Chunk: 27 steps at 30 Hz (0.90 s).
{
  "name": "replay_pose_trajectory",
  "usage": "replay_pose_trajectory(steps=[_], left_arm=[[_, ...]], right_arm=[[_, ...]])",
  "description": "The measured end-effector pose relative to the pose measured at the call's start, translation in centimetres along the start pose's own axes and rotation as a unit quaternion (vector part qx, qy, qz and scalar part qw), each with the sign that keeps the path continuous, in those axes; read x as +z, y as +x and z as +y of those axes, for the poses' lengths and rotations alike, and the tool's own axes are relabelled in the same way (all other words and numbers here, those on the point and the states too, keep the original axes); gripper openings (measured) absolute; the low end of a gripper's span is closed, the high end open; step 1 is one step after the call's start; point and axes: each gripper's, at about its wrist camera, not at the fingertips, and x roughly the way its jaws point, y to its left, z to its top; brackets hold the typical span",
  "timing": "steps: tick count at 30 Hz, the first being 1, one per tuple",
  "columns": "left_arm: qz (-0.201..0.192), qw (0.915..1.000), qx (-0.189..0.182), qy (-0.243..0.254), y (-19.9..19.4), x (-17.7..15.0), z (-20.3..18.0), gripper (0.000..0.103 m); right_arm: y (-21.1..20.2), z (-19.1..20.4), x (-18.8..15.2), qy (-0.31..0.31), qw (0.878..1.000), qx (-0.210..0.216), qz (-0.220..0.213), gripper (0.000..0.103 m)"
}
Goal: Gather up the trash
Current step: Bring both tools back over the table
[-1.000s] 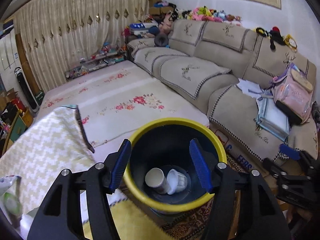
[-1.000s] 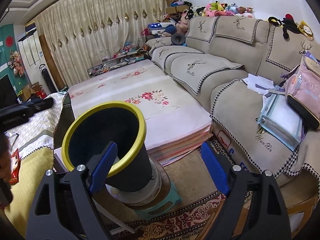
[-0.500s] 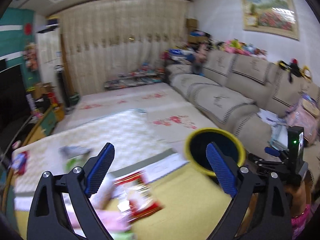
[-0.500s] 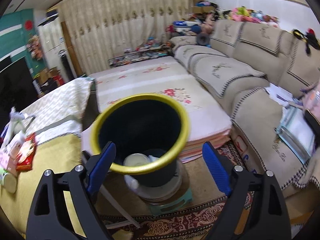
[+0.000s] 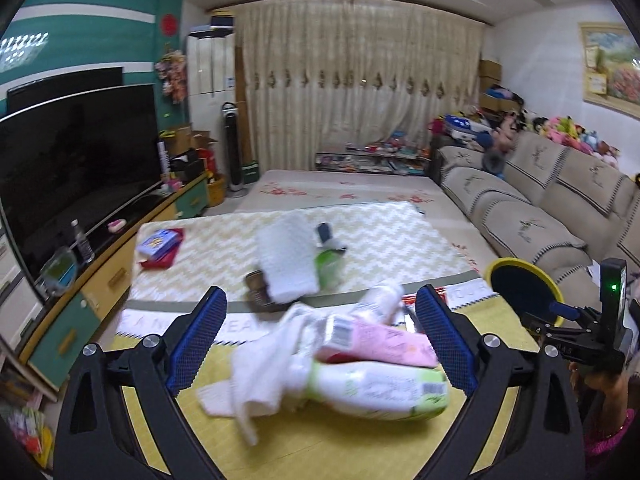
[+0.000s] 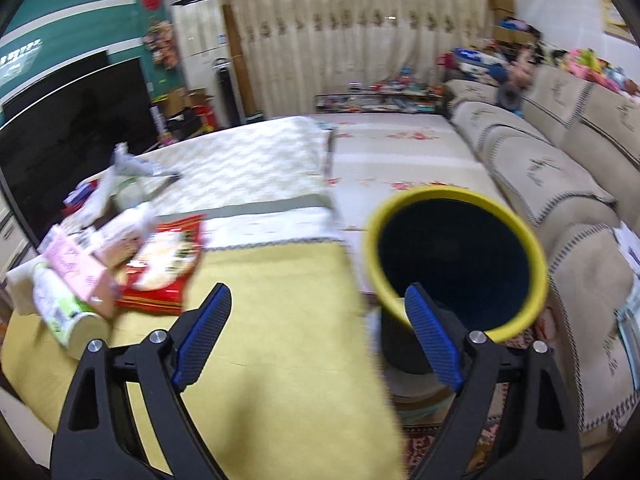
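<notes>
A pile of trash lies on the yellow tablecloth: a white and green bottle (image 5: 376, 392), a pink carton (image 5: 376, 342) and crumpled white tissue (image 5: 264, 364). My left gripper (image 5: 322, 340) is open, its fingers either side of the pile, holding nothing. The yellow-rimmed dark bin (image 6: 456, 260) stands off the table's right edge and also shows in the left wrist view (image 5: 520, 284). My right gripper (image 6: 318, 336) is open and empty, over the table edge beside the bin. A red snack bag (image 6: 168, 264) lies by the pile (image 6: 72, 292).
A rolled white towel (image 5: 286, 258) and a green bottle (image 5: 328, 262) lie farther back on the zigzag cloth. A red packet (image 5: 160, 246) lies at the left. A TV (image 5: 68, 160) stands on the left, a beige sofa (image 5: 540, 216) on the right.
Both grippers have swung left, away from the bin toward the table. The left one now faces the trash pile; the right one now sees the table edge and the bin from the side.
</notes>
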Motion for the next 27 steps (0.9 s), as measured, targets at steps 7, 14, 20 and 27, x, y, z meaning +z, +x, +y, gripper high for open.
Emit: replay_pose_trajectory(steps=[7,14,20,27], left_arm=[[0.000,0.9998,0.010,-0.018,-0.3,-1.2,2.1,0.094],[0.007,0.9992,0.007,-0.038,0.0,-2.2,3.5,0.094],[0.012,0.9985,0.006,-0.053,0.7,-2.9,5.0,0.094],[0.017,0.9978,0.004,-0.064,1.3,-3.5,6.1,0.094]], right_arm=[[2.0,5.4,0.1,-0.038,0.998,0.038,0.021,0.084],[3.4,8.2,0.9,-0.049,0.997,0.041,0.033,0.084],[6.1,9.5,2.3,-0.049,0.996,0.037,0.057,0.081],[8.3,9.9,2.9,-0.047,0.994,0.041,0.084,0.079]])
